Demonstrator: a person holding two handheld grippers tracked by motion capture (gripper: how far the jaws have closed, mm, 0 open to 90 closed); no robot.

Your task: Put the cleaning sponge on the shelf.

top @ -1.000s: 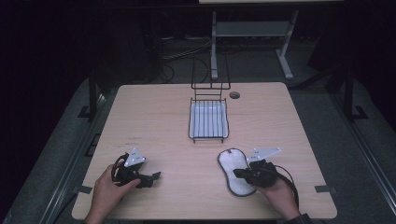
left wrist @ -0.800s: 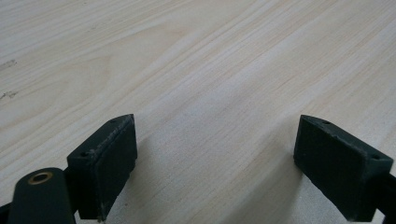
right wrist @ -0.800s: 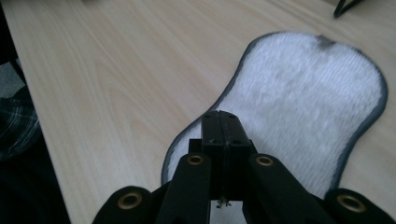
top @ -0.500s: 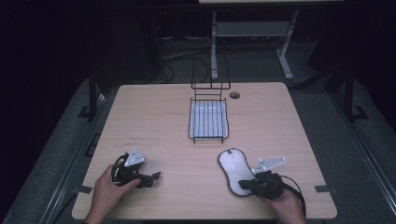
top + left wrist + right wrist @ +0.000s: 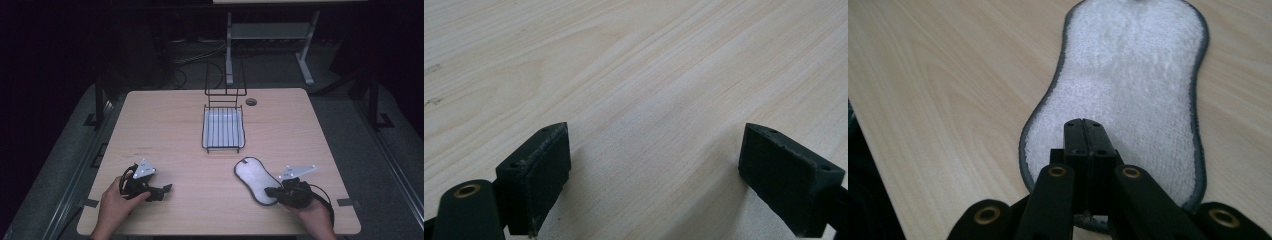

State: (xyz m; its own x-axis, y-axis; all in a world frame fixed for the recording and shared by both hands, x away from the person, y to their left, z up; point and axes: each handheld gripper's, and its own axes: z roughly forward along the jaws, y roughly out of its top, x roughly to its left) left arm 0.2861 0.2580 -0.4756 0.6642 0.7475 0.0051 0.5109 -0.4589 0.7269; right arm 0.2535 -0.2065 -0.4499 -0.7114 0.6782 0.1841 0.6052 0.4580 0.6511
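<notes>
A white fleecy pad (image 5: pixel 254 179) with a grey rim lies flat on the wooden table (image 5: pixel 170 125), front right. My right gripper (image 5: pixel 270 191) sits at the pad's near end, pointing left. In the right gripper view its jaws (image 5: pixel 1083 127) are pressed together over the pad (image 5: pixel 1138 75), with nothing visible between them. My left gripper (image 5: pixel 162 191) rests at the front left, held by a hand. Its jaws stand wide apart (image 5: pixel 654 170) over bare wood with nothing between them.
A black wire basket (image 5: pixel 223 127) with a white lined tray in it stands at the middle back of the table, its tall wire back behind it. A round cable hole (image 5: pixel 251 102) lies near the far edge. Dark floor and a desk frame lie beyond.
My right gripper has drawn back toward the front edge and now sits at the pad's near end. The pad and my left gripper have stayed in place.
</notes>
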